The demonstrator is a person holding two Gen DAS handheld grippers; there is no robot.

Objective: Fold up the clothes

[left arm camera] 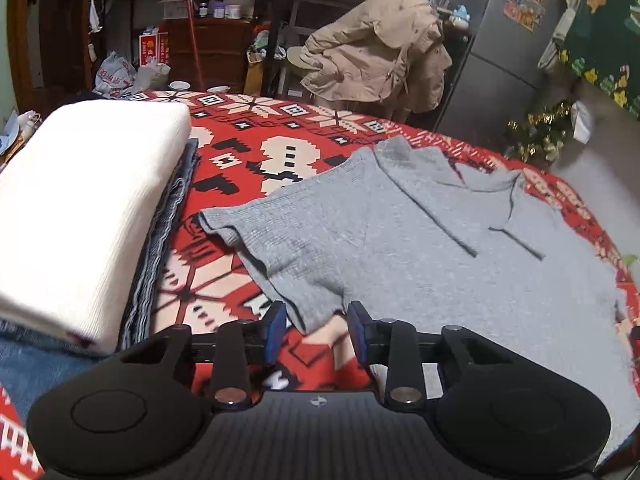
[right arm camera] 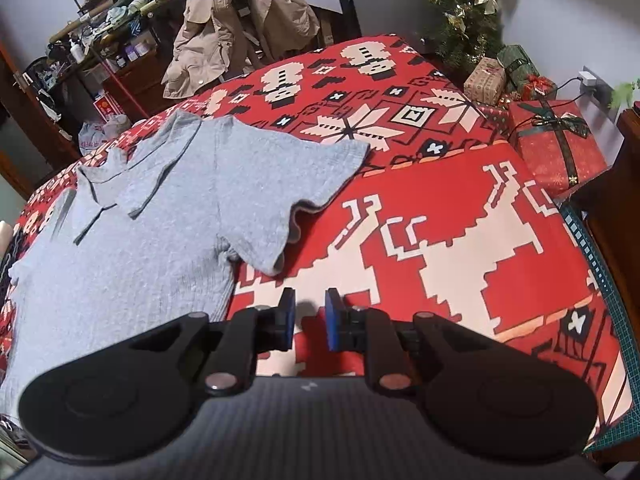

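Observation:
A grey ribbed short-sleeved shirt (left arm camera: 420, 248) lies spread flat, collar at the far end, on a red patterned blanket (left arm camera: 256, 152). My left gripper (left arm camera: 317, 320) stands open just in front of the shirt's left sleeve hem; the hem's corner lies between the blue fingertips, which do not pinch it. In the right wrist view the same shirt (right arm camera: 160, 216) covers the left half of the blanket (right arm camera: 440, 208). My right gripper (right arm camera: 310, 306) is open over bare blanket, a short way in front of the right sleeve, holding nothing.
A folded white cloth (left arm camera: 80, 208) sits on folded denim (left arm camera: 168, 240) at the left. A beige coat (left arm camera: 376, 48) hangs over a chair beyond the far edge. Wrapped gift boxes (right arm camera: 556, 144) and a small Christmas tree (right arm camera: 468, 12) stand at the right; a green cutting mat (right arm camera: 616, 320) borders the blanket.

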